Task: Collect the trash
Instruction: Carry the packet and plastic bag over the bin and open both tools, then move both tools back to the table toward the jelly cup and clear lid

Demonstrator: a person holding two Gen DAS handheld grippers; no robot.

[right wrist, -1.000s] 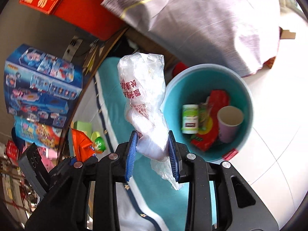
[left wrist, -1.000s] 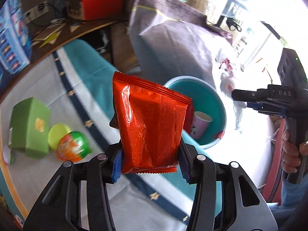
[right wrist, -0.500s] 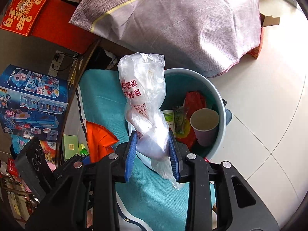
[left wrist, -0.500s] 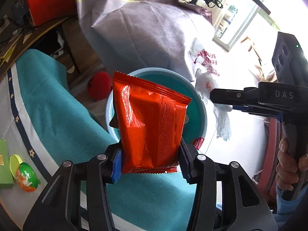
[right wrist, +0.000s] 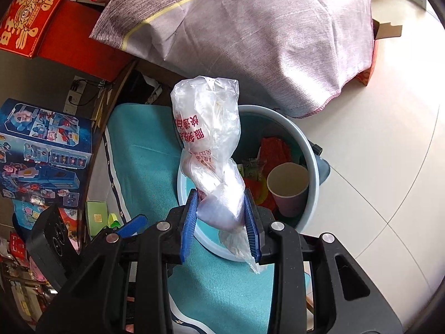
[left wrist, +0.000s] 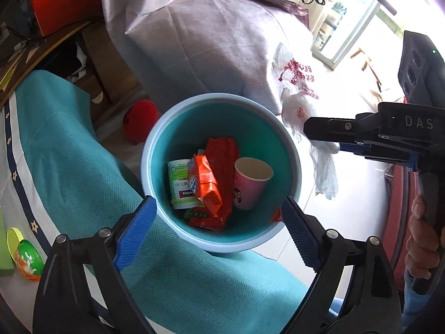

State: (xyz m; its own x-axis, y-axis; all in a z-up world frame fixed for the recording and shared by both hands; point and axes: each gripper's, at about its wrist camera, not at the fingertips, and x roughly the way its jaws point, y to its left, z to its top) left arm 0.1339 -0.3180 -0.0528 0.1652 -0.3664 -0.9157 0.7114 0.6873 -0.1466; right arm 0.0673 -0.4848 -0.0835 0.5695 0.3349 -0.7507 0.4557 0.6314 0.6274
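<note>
Fingers of the left gripper [left wrist: 218, 224] are spreading wide with nothing between them, poised above the blue bin [left wrist: 294, 150] at the centre of the left wrist view. Inside the bin lie an orange snack packet [left wrist: 207, 181], a red wrapper [left wrist: 222, 150], a small white tub [left wrist: 179, 183] and a pink paper cup [left wrist: 251, 182], so a good part of the collecting looks done.

The right gripper [right wrist: 221, 217] is clenched on a twisted clear plastic bag [right wrist: 207, 139] with red print, the bag standing up out of the fingers at the centre of the right wrist view, with the bin just behind and to the right of it. In the left wrist view the same bag hangs at the right of the bin's rim, outside it, so it has not yet gone in.

Still left on the teal-and-white cloth of the worktop [left wrist: 69, 167], at the lower left of the left wrist view, are a green-and-orange container [left wrist: 27, 258], its yellow lid [left wrist: 12, 239] and the edge of a green box [left wrist: 4, 253]. My reading: the bag is next to drop, then those remaining pieces need fetching, if they count as trash.
</note>
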